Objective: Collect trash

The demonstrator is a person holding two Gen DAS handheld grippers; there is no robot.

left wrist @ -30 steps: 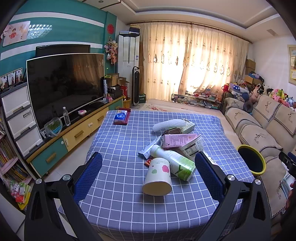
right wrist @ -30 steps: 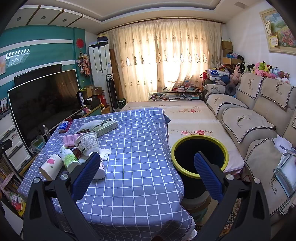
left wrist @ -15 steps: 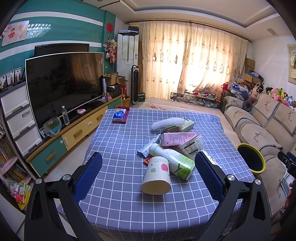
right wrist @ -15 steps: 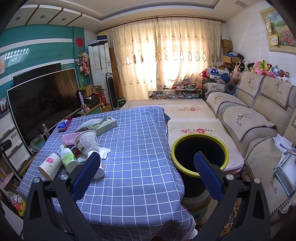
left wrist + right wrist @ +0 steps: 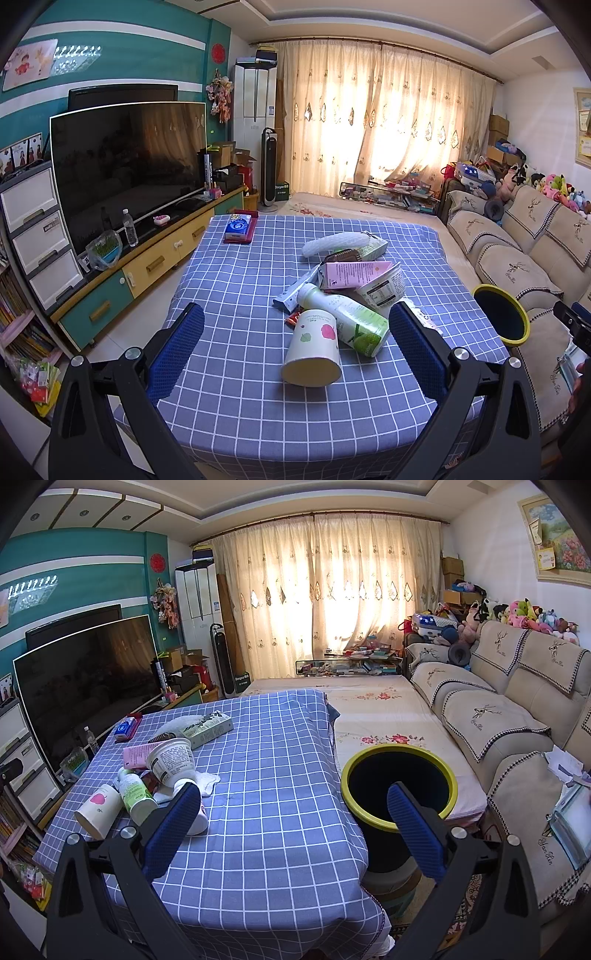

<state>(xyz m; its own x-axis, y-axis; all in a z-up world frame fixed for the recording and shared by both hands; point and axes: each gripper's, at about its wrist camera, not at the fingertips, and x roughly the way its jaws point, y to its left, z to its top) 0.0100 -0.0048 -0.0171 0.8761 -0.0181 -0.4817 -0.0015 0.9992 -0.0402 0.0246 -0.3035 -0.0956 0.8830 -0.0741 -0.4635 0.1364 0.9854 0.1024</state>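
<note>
Hovering over the near end of the table (image 5: 229, 413), the left gripper (image 5: 295, 325) has its two blue fingers spread wide, with nothing between them. The paper cup (image 5: 312, 350) lies on its side right in front of it, open end toward the camera. Compared with a second ago, the cup and the rest of the trash look a little closer and lower in this view, so the left gripper has moved slightly nearer to the pile.

Just behind the cup lies the green and white bottle (image 5: 345, 319), touching it. A pink carton (image 5: 354, 275) and a white tub (image 5: 382, 288) rest behind the bottle, and a long white and green box (image 5: 369, 247) lies further back. A blue packet (image 5: 238, 227) sits well apart at the far left of the table.

The right gripper (image 5: 293, 812) is also wide and holds nothing. It hangs over the table edge, with its right finger in front of the black bin with the yellow rim (image 5: 399, 755), which stands just beside the table. This view has barely changed from a second ago; the bin and the trash pile sit in nearly the same spots.
</note>
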